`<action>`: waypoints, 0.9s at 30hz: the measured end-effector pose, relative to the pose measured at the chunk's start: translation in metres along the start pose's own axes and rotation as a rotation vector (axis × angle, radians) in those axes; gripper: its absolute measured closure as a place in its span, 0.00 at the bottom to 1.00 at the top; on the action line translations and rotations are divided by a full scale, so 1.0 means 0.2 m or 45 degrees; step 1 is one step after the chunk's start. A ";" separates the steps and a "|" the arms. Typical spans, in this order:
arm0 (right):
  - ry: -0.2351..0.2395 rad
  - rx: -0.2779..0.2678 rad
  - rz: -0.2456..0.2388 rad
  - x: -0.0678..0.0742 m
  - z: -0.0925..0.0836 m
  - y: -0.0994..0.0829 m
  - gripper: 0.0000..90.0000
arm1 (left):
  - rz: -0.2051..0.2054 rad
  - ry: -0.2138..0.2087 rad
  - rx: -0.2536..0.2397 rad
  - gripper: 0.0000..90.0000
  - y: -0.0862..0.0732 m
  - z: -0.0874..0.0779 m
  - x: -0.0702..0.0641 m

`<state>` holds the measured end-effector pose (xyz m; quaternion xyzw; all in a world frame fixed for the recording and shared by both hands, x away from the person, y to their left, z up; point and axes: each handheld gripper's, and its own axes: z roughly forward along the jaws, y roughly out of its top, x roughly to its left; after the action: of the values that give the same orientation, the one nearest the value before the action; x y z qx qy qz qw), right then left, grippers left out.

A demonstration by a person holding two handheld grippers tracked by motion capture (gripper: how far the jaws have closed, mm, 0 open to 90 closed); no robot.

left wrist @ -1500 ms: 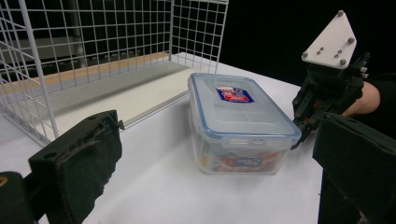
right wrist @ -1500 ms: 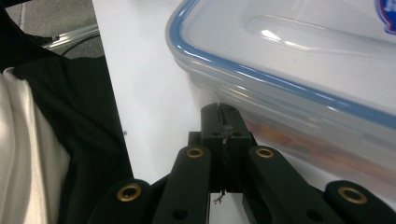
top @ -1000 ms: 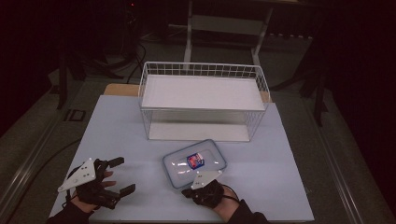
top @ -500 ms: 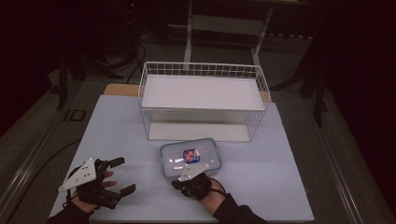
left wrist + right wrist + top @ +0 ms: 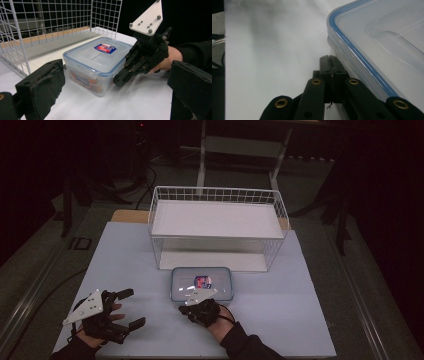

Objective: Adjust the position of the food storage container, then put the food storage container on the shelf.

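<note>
With its jaws pressed together on nothing, my right gripper rests its closed tip against the near side wall of the plastic box, just below the blue-edged lid. In the right gripper view the two black jaws meet flat, with no gap between them, right beside the box's lower rim. My left gripper lies well to the left on the white table, jaws spread wide apart and holding nothing; in the left gripper view the box sits between its two pads, farther off and untouched by them.

The box is clear, rectangular, closed by a snap-on lid with a red and blue label on top. Through its wall I can see something red and white inside, though what it is I cannot tell. The box stands on the table just in front of the white wire basket, close to its front wall but not inside it. The basket holds a white shelf board and nothing on it that I can see.
</note>
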<state>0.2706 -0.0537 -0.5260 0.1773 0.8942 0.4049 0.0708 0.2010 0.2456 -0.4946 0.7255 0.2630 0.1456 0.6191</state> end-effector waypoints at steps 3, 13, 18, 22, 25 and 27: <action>0.003 -0.003 0.007 0.00 -0.01 0.00 1.00 | 0.003 -0.004 0.007 0.01 0.00 0.00 0.00; 0.040 -0.102 0.013 0.04 -0.20 -0.01 0.90 | 0.001 0.023 0.041 0.01 0.02 0.02 -0.02; -0.005 -0.175 0.014 0.04 -0.36 -0.01 0.77 | -0.038 0.025 0.077 0.01 0.04 0.03 -0.04; -0.035 -0.227 0.006 0.05 -0.49 -0.03 0.53 | -0.099 0.019 0.096 0.01 0.08 0.05 -0.04; -0.046 -0.278 0.030 0.03 -0.57 -0.06 0.32 | -0.125 0.000 0.100 0.01 0.12 0.07 -0.06; -0.046 -0.293 0.047 0.01 -0.63 -0.07 0.17 | -0.131 -0.023 0.101 0.01 0.14 0.08 -0.06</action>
<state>0.2306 -0.1496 -0.4533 0.1918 0.8370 0.5027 0.0995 0.2046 0.2224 -0.4694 0.7364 0.2999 0.0966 0.5987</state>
